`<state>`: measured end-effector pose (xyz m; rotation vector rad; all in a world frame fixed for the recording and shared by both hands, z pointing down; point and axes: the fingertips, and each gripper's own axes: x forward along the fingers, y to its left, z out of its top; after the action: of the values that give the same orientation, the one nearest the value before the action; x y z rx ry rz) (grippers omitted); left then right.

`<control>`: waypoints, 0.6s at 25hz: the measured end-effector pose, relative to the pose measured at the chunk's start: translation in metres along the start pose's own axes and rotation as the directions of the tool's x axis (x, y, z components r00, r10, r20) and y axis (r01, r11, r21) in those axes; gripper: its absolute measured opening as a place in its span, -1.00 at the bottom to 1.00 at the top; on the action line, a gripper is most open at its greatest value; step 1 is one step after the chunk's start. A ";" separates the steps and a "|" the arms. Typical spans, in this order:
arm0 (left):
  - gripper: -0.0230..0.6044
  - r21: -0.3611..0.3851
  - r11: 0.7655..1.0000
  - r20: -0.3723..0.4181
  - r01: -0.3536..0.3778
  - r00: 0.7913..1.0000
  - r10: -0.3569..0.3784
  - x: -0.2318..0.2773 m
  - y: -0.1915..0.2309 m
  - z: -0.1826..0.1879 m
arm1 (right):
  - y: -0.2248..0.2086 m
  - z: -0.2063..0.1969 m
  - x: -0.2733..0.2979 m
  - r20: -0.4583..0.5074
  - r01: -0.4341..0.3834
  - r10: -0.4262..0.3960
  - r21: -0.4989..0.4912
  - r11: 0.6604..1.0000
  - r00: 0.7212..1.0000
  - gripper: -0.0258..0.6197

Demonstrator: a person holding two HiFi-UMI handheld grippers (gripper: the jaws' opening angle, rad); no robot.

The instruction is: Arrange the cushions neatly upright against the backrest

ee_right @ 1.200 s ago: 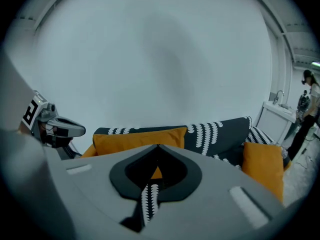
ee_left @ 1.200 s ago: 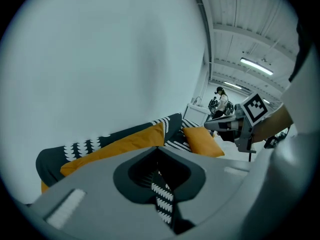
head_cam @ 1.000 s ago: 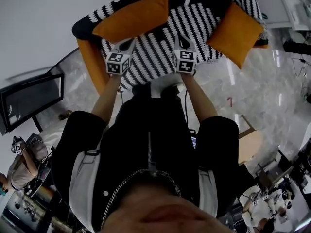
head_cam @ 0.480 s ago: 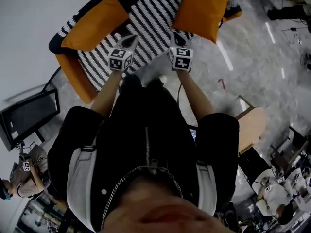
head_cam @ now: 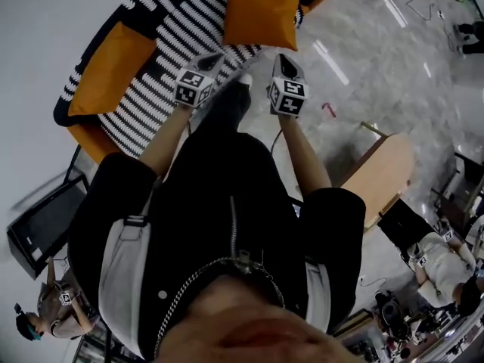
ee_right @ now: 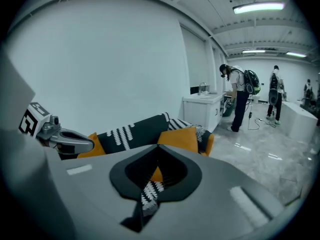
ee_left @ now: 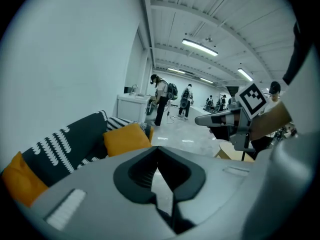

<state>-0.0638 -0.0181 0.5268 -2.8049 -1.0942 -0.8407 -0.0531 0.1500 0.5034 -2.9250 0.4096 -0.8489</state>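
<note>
The sofa [head_cam: 162, 32] wears a black-and-white striped throw. One orange cushion [head_cam: 112, 68] leans at its left end and another orange cushion [head_cam: 261, 10] stands at its right end. My left gripper [head_cam: 215, 59] hangs over the seat's front edge, shut and empty. My right gripper [head_cam: 280, 59] is shut and empty over the floor, just below the right cushion. In the left gripper view the right-end cushion [ee_left: 126, 139] lies ahead of the shut left gripper [ee_left: 159, 151], with the right gripper [ee_left: 220, 118] beside it. The right gripper view shows that cushion [ee_right: 180, 138] beyond the right gripper [ee_right: 159, 149].
A light wooden board [head_cam: 380, 174] stands on the marble floor to my right. A dark monitor [head_cam: 41, 224] sits at the left. A white cabinet [ee_right: 202, 110] stands past the sofa's end, and people [ee_right: 241, 96] work farther down the hall.
Both grippers have swung sideways together, staying shut and empty. In the head view the sofa has slid to the upper left, and the right gripper has left the seat for the floor.
</note>
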 end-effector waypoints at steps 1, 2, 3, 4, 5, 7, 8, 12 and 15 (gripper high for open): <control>-0.89 0.007 1.000 -0.003 0.016 1.000 -0.016 0.016 -0.007 0.005 | -0.017 0.001 0.000 -0.002 0.015 -0.015 0.003 1.000 1.000 -0.91; -0.89 0.012 1.000 -0.005 0.029 1.000 -0.029 0.031 -0.013 0.010 | -0.035 0.004 0.001 -0.004 0.028 -0.028 0.005 1.000 1.000 -0.91; -0.89 0.017 0.999 -0.004 0.038 0.999 -0.038 0.046 -0.020 0.015 | -0.051 0.007 0.003 -0.004 0.038 -0.038 0.006 0.999 0.999 -0.91; -0.89 0.020 0.999 -0.004 0.044 0.999 -0.044 0.060 -0.026 0.021 | -0.066 0.011 0.005 -0.001 0.045 -0.045 0.006 0.999 0.999 -0.91; -0.89 0.021 0.999 -0.003 0.048 0.999 -0.048 0.073 -0.033 0.026 | -0.082 0.016 0.007 0.003 0.049 -0.049 0.005 0.999 0.999 -0.91; -0.89 0.018 0.998 -0.001 0.053 0.999 -0.053 0.102 -0.045 0.038 | -0.110 0.028 0.012 0.008 0.053 -0.053 0.001 0.999 0.999 -0.91; -0.89 0.015 0.998 0.001 0.056 0.998 -0.056 0.118 -0.047 0.047 | -0.123 0.036 0.019 0.010 0.051 -0.051 -0.003 0.999 0.999 -0.91; -0.89 0.001 0.998 0.011 0.057 0.998 -0.057 0.180 -0.028 0.090 | -0.153 0.081 0.066 0.000 0.015 -0.016 -0.060 0.998 1.000 -0.91; -0.89 -0.016 0.999 0.027 0.050 0.998 -0.049 0.217 -0.014 0.118 | -0.169 0.106 0.098 -0.026 -0.024 0.021 -0.124 0.992 0.999 -0.91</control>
<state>0.1162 0.1517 0.5289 -2.8219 -1.1707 -0.8229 0.1229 0.2849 0.4885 -3.0189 0.5151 -0.8890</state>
